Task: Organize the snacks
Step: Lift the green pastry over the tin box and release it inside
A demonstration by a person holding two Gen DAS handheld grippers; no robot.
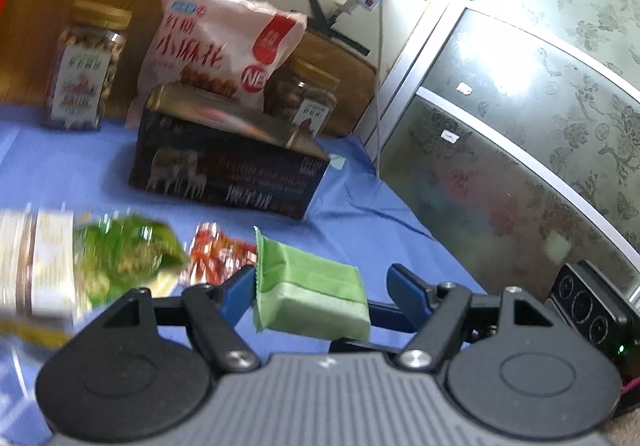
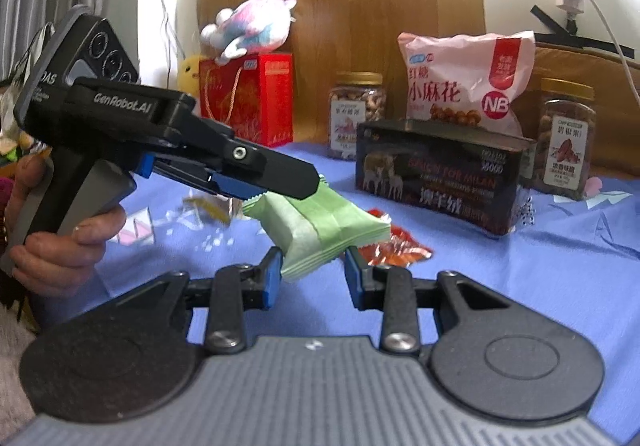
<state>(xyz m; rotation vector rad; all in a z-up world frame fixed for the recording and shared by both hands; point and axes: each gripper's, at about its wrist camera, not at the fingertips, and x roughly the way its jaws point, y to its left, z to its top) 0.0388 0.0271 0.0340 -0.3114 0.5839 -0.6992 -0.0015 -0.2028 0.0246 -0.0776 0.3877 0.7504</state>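
Note:
A green snack packet [image 1: 312, 286] hangs in the air between both grippers; it also shows in the right wrist view [image 2: 324, 230]. My left gripper [image 1: 320, 286] has wide-spread fingers with the packet between them, touching the left finger. In the right wrist view the left gripper [image 2: 308, 185] reaches in from the left over the packet's top edge. My right gripper [image 2: 310, 274] has parted fingers around the packet's lower end. A dark box [image 1: 228, 165] lies on the blue cloth [image 1: 60, 165], with a pink bag [image 1: 216, 45] and two nut jars [image 1: 86, 65] behind.
Green [image 1: 128, 258] and red [image 1: 216, 254] packets and a white one [image 1: 36, 266] lie at the left. A red gift box [image 2: 248, 97] with a plush toy [image 2: 252, 21] stands at the back. A patterned glass cabinet [image 1: 520, 105] is on the right.

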